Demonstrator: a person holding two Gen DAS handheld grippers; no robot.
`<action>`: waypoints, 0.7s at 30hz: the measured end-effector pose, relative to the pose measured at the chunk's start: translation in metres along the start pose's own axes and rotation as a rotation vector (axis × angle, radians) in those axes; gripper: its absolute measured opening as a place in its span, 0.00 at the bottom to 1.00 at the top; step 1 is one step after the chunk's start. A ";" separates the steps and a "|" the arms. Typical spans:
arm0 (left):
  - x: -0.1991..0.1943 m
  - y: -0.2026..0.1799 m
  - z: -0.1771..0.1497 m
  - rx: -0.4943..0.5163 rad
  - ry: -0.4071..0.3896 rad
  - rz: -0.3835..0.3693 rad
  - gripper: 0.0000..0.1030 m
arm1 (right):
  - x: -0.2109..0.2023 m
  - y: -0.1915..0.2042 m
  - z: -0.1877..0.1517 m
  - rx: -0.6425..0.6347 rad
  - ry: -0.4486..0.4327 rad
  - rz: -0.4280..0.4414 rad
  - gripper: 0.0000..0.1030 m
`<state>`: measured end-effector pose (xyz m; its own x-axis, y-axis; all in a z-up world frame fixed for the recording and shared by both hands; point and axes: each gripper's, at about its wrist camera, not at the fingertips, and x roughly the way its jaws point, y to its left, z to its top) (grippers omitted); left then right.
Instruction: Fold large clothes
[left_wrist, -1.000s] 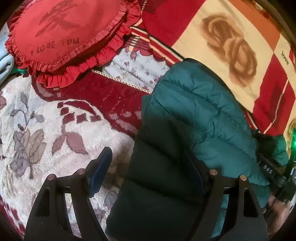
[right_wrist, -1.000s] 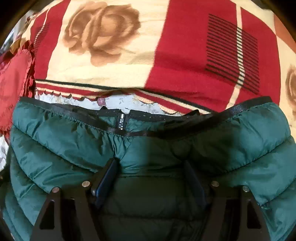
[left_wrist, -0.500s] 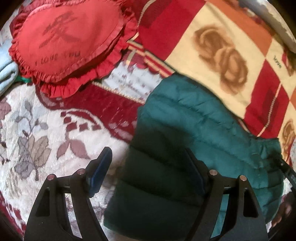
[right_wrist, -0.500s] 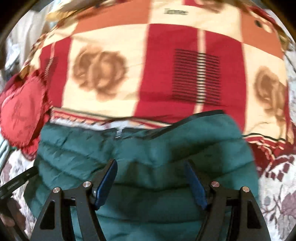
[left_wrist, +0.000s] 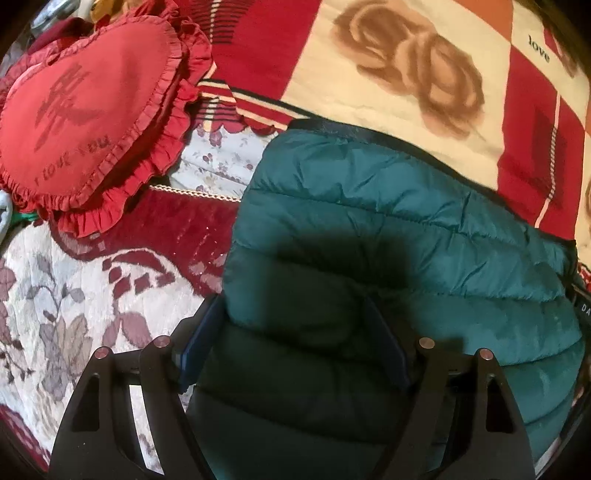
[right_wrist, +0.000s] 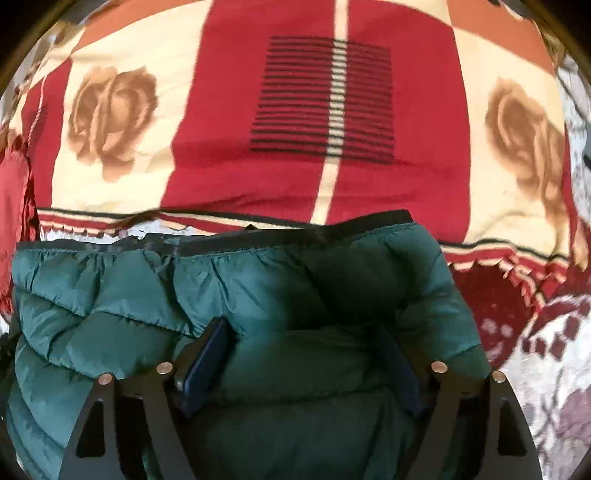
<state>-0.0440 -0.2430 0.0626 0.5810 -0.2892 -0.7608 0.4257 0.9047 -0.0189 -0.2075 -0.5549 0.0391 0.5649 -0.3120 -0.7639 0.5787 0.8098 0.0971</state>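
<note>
**A:** What do the two cameras show right now?

**B:** A dark green quilted puffer jacket (left_wrist: 388, 236) lies on a bed. Under it is a pale floral bedspread (left_wrist: 55, 295). Beyond it is a red and cream blanket (right_wrist: 332, 110) printed with brown roses. A red heart-shaped pillow (left_wrist: 85, 110) with a frilly edge sits off to the left, apart from the jacket.

**B:** The left gripper (left_wrist: 291, 339) has its fingers spread wide. They sit at the jacket's left edge, with padded fabric bulging up between them. The right gripper (right_wrist: 303, 354) is also spread, its fingers sunk into the jacket's puffy surface near the right edge. Neither one is pinching cloth that I can make out.

**A:** How far along is the folding?

**B:** Judging from these views, it is well along. The jacket reads as a compact, thick rectangle. Its black-trimmed edge (right_wrist: 321, 227) lies roughly straight along the far side, close to the blanket, and a zipper line shows there. No loose sleeve is visible. The near part is hidden beneath the grippers, so I cannot say whether another fold is needed. What likely remains is pressing it flat or one final tidy.

**A:** Any boxes, baskets or drawers?

**B:** None in view. Nothing is holding the jacket except the bed.
</note>
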 end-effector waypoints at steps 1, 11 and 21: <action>0.003 0.001 0.000 -0.003 0.006 -0.005 0.78 | 0.003 -0.002 0.000 0.011 0.007 0.010 0.79; 0.013 0.007 -0.004 -0.028 0.025 -0.031 0.78 | -0.052 -0.001 -0.005 0.035 -0.017 0.067 0.79; 0.010 0.009 -0.008 -0.039 0.020 -0.029 0.79 | -0.062 -0.030 -0.061 0.059 0.034 -0.011 0.83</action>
<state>-0.0402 -0.2355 0.0499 0.5547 -0.3098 -0.7722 0.4143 0.9077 -0.0665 -0.2959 -0.5297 0.0450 0.5384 -0.3031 -0.7863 0.6192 0.7752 0.1251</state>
